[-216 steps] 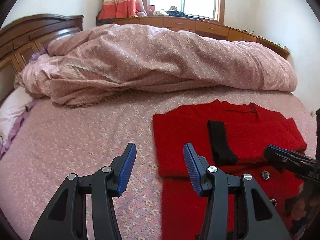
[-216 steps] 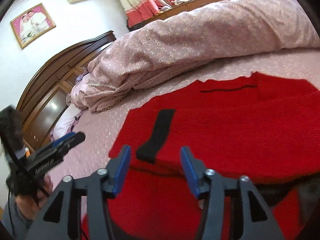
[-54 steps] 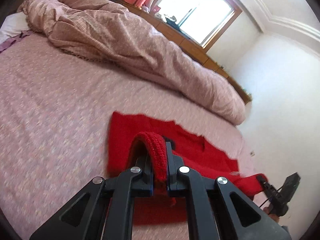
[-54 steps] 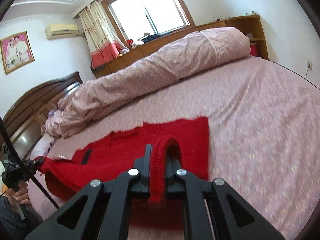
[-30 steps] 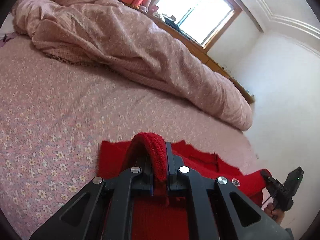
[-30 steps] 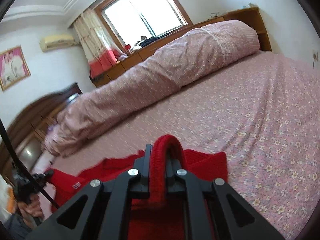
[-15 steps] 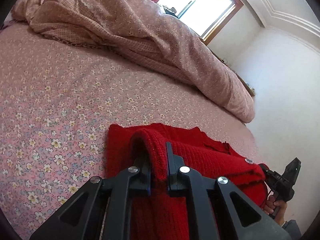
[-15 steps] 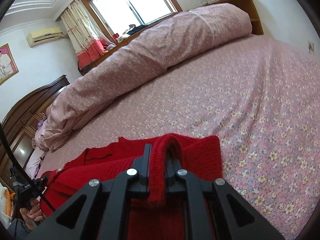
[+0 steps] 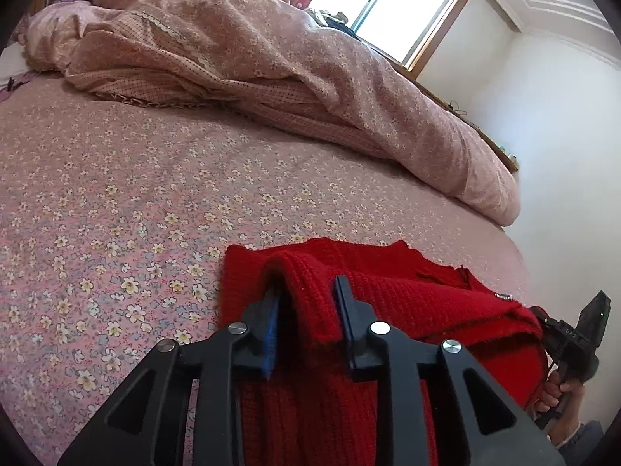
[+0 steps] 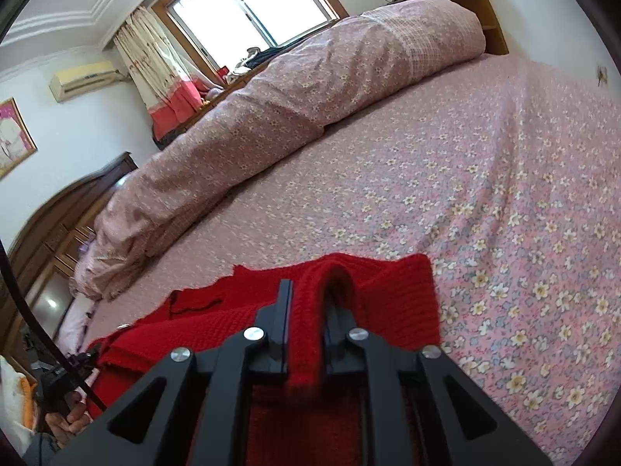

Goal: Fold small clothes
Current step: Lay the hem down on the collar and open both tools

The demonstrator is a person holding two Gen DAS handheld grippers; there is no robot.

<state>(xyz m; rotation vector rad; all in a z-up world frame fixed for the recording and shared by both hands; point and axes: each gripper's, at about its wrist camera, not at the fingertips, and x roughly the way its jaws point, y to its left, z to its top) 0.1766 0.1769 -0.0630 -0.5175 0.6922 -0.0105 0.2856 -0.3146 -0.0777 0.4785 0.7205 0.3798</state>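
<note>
A red knitted sweater [image 9: 407, 295] lies folded on the flowered bed sheet [image 9: 116, 233]. My left gripper [image 9: 306, 291] sits low at its left edge. Its jaws are opening; a raised fold of the knit still stands between them, with a dark gap beside the blue left pad. In the right wrist view the same sweater [image 10: 388, 295] shows its right edge. My right gripper [image 10: 308, 295] has its jaws opening too, though the pads still touch the upright fold between them. A hand holds the right gripper [image 9: 574, 341] at the sweater's far end.
A rumpled pink duvet [image 9: 271, 70] stretches along the far side of the bed. A dark wooden headboard [image 10: 50, 233] stands at the left, and a window [image 10: 252, 4] with a low cabinet beyond. Flowered sheet [image 10: 504, 213] spreads out to the right.
Both grippers came down with the sweater's edge and laid it on the lower layer. The left jaws have parted from the fold; the right jaws look barely wider.
</note>
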